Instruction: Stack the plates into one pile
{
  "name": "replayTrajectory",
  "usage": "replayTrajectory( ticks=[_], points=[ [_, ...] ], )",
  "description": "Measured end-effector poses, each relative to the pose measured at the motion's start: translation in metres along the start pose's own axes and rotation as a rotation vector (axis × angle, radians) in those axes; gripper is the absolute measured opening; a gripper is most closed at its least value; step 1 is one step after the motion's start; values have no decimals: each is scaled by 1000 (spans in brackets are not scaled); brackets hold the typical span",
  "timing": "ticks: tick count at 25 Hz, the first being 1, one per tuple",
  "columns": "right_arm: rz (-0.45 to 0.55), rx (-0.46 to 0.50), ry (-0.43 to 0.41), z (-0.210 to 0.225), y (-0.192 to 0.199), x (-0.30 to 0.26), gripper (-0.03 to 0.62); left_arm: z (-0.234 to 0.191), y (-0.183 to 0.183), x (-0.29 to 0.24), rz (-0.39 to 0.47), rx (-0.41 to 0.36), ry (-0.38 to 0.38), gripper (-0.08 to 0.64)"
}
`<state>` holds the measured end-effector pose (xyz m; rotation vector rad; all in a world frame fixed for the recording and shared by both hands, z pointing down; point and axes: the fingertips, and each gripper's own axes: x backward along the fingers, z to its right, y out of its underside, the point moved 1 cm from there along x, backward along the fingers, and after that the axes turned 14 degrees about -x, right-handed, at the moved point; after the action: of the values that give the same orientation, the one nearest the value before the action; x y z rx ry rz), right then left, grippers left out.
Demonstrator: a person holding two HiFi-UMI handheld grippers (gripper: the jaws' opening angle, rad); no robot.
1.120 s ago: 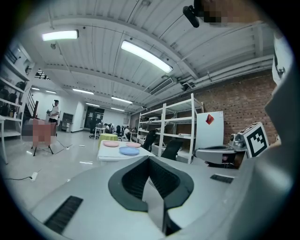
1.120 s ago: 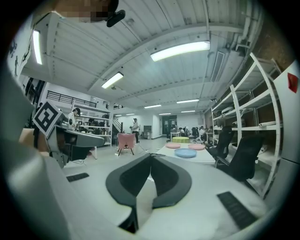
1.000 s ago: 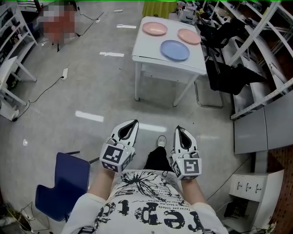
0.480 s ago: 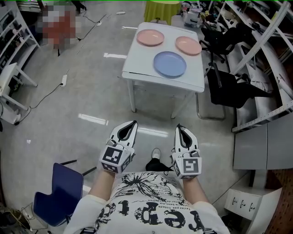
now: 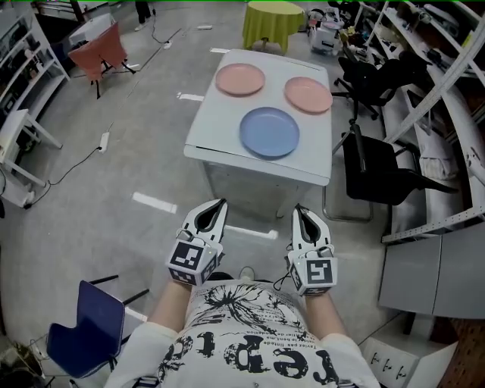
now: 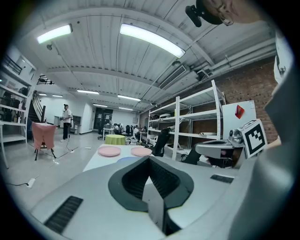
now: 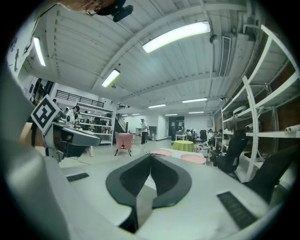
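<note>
Three plates lie apart on a white table [image 5: 208, 132] ahead of me: a blue plate [image 5: 269, 132] nearest, a pink plate [image 5: 239, 79] at the far left, and a second pink plate [image 5: 308, 95] at the far right. My left gripper [image 5: 220, 203] and right gripper [image 5: 298, 209] are held close to my chest, short of the table's near edge, both shut and empty. In the left gripper view the pink plates [image 6: 109, 151] show small beyond the closed jaws. The right gripper view shows a pink plate [image 7: 193, 159] past its closed jaws.
A black office chair [image 5: 379, 174] stands right of the table, with metal shelving [image 5: 436, 68] behind it. A blue chair [image 5: 79, 341] is at my lower left. A round yellow-green table [image 5: 274, 19] and an orange-draped stand [image 5: 97, 49] lie beyond. Cables cross the floor at left.
I have come closer to the table; it and the plates have slid down and grown larger in the head view. Both grippers stay shut in the same place before my chest.
</note>
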<state>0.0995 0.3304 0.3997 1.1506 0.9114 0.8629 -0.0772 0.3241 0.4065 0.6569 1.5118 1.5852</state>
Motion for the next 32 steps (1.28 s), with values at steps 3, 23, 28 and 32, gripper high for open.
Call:
replayTrajectory(
  ticks=[3,23,28,32],
  points=[
    [-6,-5,-1,22,-7,-21,8,-5,1,-25,-13,4,-9,5],
    [-81,-44,13,96,-18,-249,8,-170,17,-225,-62,33,-33,5],
    [-103,-56,21,107,-32,-338,8,-237,16,-288,-69,45,-14,5],
    [-124,-57,22,114,-40,-409,8,-289,27,-331,-104,71,-5,5]
  ],
)
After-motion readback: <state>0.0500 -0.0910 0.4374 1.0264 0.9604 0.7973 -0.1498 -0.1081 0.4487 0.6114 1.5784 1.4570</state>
